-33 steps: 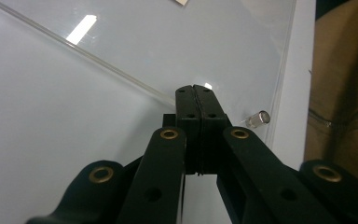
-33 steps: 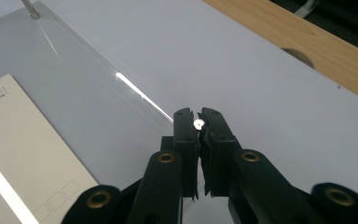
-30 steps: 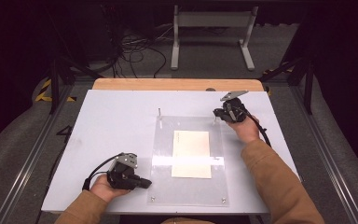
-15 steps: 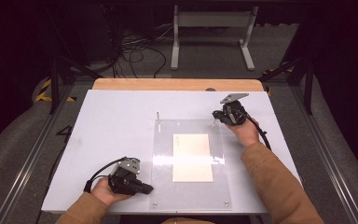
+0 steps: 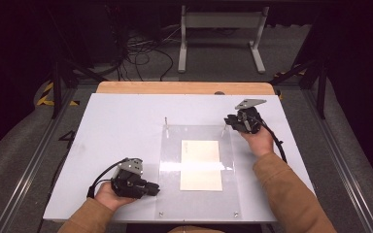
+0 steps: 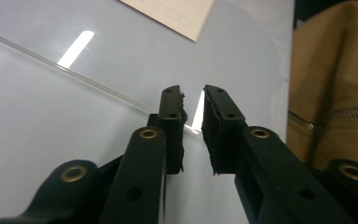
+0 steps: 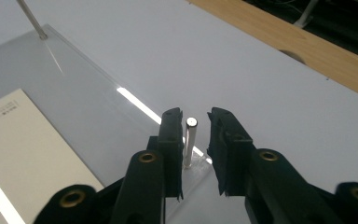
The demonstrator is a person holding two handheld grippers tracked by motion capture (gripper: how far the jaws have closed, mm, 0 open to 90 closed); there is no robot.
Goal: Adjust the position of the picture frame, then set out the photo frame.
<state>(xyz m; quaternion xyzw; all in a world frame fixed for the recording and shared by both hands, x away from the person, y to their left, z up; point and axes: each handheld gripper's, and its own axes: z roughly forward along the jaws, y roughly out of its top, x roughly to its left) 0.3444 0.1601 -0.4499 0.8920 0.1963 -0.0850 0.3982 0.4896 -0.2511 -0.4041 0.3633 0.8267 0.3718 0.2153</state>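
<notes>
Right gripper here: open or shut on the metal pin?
Open. The right gripper has its jaws either side of the upright metal pin, with a visible gap on the right.

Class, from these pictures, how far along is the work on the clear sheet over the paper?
Done: the clear acrylic sheet covers the paper. In hand: the right gripper, jaws open, straddles a metal pin at its corner; the left gripper, open, sits at the sheet's edge. Left: closing on either.

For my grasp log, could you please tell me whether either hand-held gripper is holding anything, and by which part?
Nothing is held. The right hand-held gripper straddles an upright metal pin with jaws open; the left hand-held gripper is open at the clear sheet's edge.
</notes>
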